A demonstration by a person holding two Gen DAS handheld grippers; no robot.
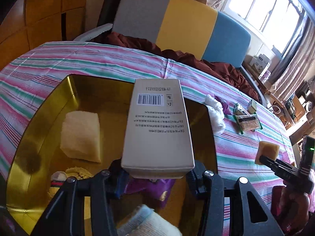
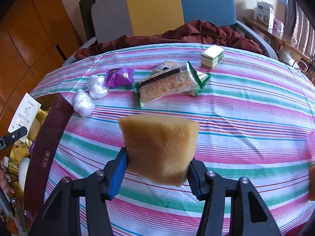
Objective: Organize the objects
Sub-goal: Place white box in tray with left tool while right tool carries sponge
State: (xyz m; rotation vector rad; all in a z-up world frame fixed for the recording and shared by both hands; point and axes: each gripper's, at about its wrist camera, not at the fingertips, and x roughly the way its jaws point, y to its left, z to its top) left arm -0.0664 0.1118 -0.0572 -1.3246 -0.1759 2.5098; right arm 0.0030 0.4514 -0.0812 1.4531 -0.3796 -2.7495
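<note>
**Box over the tin, sponge held above the cloth**

Left wrist view: the left gripper point(image 1: 157, 174) is clamped on a beige box point(image 1: 157, 125), barcode side up, its near end between the two blue-padded fingers. The box hangs over a gold tin point(image 1: 39, 118) that sits on the striped cloth point(image 1: 118, 64). Inside the tin lie a pale sponge point(image 1: 80, 135), a purple packet point(image 1: 149, 186) under the box, and a few small things at the near left wall that are too blurred to name. A white-and-blue item point(image 1: 145, 222) shows at the bottom edge, partly hidden by the gripper. Right of the tin, on the cloth, lie white wads point(image 1: 215, 114) and a green-edged packet point(image 1: 248, 122). At the far right the right gripper point(image 1: 261, 158) holds a tan sponge point(image 1: 267, 151) above the cloth.

Right wrist view: the right gripper point(image 2: 157, 169) is closed on the tan sponge point(image 2: 159, 149), a blue pad pressing each side, and the sponge stands clear of the cloth point(image 2: 246, 102). Beyond it on the cloth lie the green-edged packets point(image 2: 171, 84), a purple packet point(image 2: 119, 76), the white wads point(image 2: 88, 96) and a small white carton point(image 2: 212, 57). At the left edge is the tin's dark red wall point(image 2: 45, 143), with the box point(image 2: 24, 114) in the left gripper's finger point(image 2: 13, 136) over it. A dark red blanket point(image 2: 177, 35) and a grey, yellow and blue chair back point(image 2: 155, 7) lie behind the table.
</note>
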